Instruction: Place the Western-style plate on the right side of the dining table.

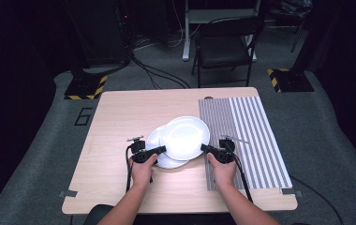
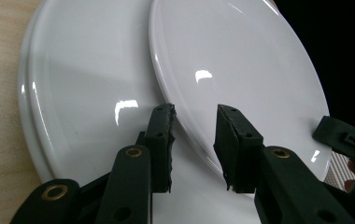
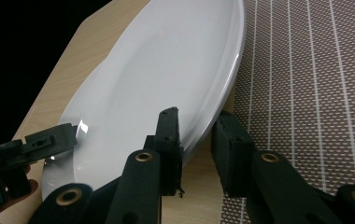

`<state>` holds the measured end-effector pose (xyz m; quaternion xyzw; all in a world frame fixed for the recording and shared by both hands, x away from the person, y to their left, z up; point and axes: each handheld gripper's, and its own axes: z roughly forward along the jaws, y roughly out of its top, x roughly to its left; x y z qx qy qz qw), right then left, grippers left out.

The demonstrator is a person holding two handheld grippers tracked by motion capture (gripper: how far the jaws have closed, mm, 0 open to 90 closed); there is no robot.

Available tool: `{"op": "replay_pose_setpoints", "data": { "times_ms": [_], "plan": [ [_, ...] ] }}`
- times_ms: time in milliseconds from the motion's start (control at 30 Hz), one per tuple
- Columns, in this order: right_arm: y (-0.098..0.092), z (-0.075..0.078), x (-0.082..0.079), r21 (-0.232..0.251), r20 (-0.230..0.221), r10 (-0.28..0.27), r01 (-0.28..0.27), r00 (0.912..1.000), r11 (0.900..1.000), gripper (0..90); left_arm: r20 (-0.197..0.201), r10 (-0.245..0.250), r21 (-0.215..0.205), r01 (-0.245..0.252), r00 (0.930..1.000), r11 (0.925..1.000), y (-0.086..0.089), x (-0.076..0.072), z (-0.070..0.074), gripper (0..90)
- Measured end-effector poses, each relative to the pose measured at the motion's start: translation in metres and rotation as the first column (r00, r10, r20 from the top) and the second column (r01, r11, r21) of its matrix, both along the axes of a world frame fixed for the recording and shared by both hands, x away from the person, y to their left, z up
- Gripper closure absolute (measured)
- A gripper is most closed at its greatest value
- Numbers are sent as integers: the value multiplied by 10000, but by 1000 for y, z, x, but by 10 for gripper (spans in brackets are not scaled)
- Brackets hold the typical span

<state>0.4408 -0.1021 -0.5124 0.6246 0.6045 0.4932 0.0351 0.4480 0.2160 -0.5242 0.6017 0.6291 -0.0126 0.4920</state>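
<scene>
High view: top plate (image 1: 184, 137) rim (raised) between both jaws.

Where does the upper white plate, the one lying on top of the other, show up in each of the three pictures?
High view: the top plate sits mid-table, between the two grippers.
Left gripper view: it fills the upper right, overlapping the lower plate.
Right gripper view: it runs from lower left to top centre, its rim between the jaws.
Shared landmark: the striped mat, beside the plate.

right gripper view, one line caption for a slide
Right tongs straddle the rim of the upper white plate, beside the striped placemat.
</scene>
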Motion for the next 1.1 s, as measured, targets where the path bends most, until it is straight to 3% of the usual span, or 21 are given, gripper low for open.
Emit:
{"op": "replay_pose_setpoints", "data": {
  "times_ms": [333, 633, 733, 800, 900, 1100],
  "plan": [
    [-3, -2, 1, 215, -10, -26, 26, 10000, 9998, 749, 5, 20, -311, -20, 10000, 9995, 0, 0, -1, 638],
    [-5, -6, 3, 703, -191, -14, 27, 9998, 9975, 772, -24, 130, -401, -131, 9999, 9991, 4, 2, -2, 645],
    [-5, -9, 3, 1067, -314, -47, 80, 9995, 9943, 779, 8, 178, -487, -177, 9998, 9987, 5, 3, -3, 644],
    [-6, -10, 4, 1020, -227, 17, 6, 9997, 9948, 779, -32, 164, -648, -166, 9999, 9978, 6, 4, -4, 639],
    [-7, -11, 5, 1042, -224, 59, -35, 9997, 9946, 780, 13, 203, -574, -202, 9998, 9981, 7, 4, -4, 641],
    [-7, -15, 6, 1442, -427, 62, 0, 9991, 9896, 784, 197, 170, -795, -154, 9997, 9967, 9, 9, -5, 609]
  ]
}}
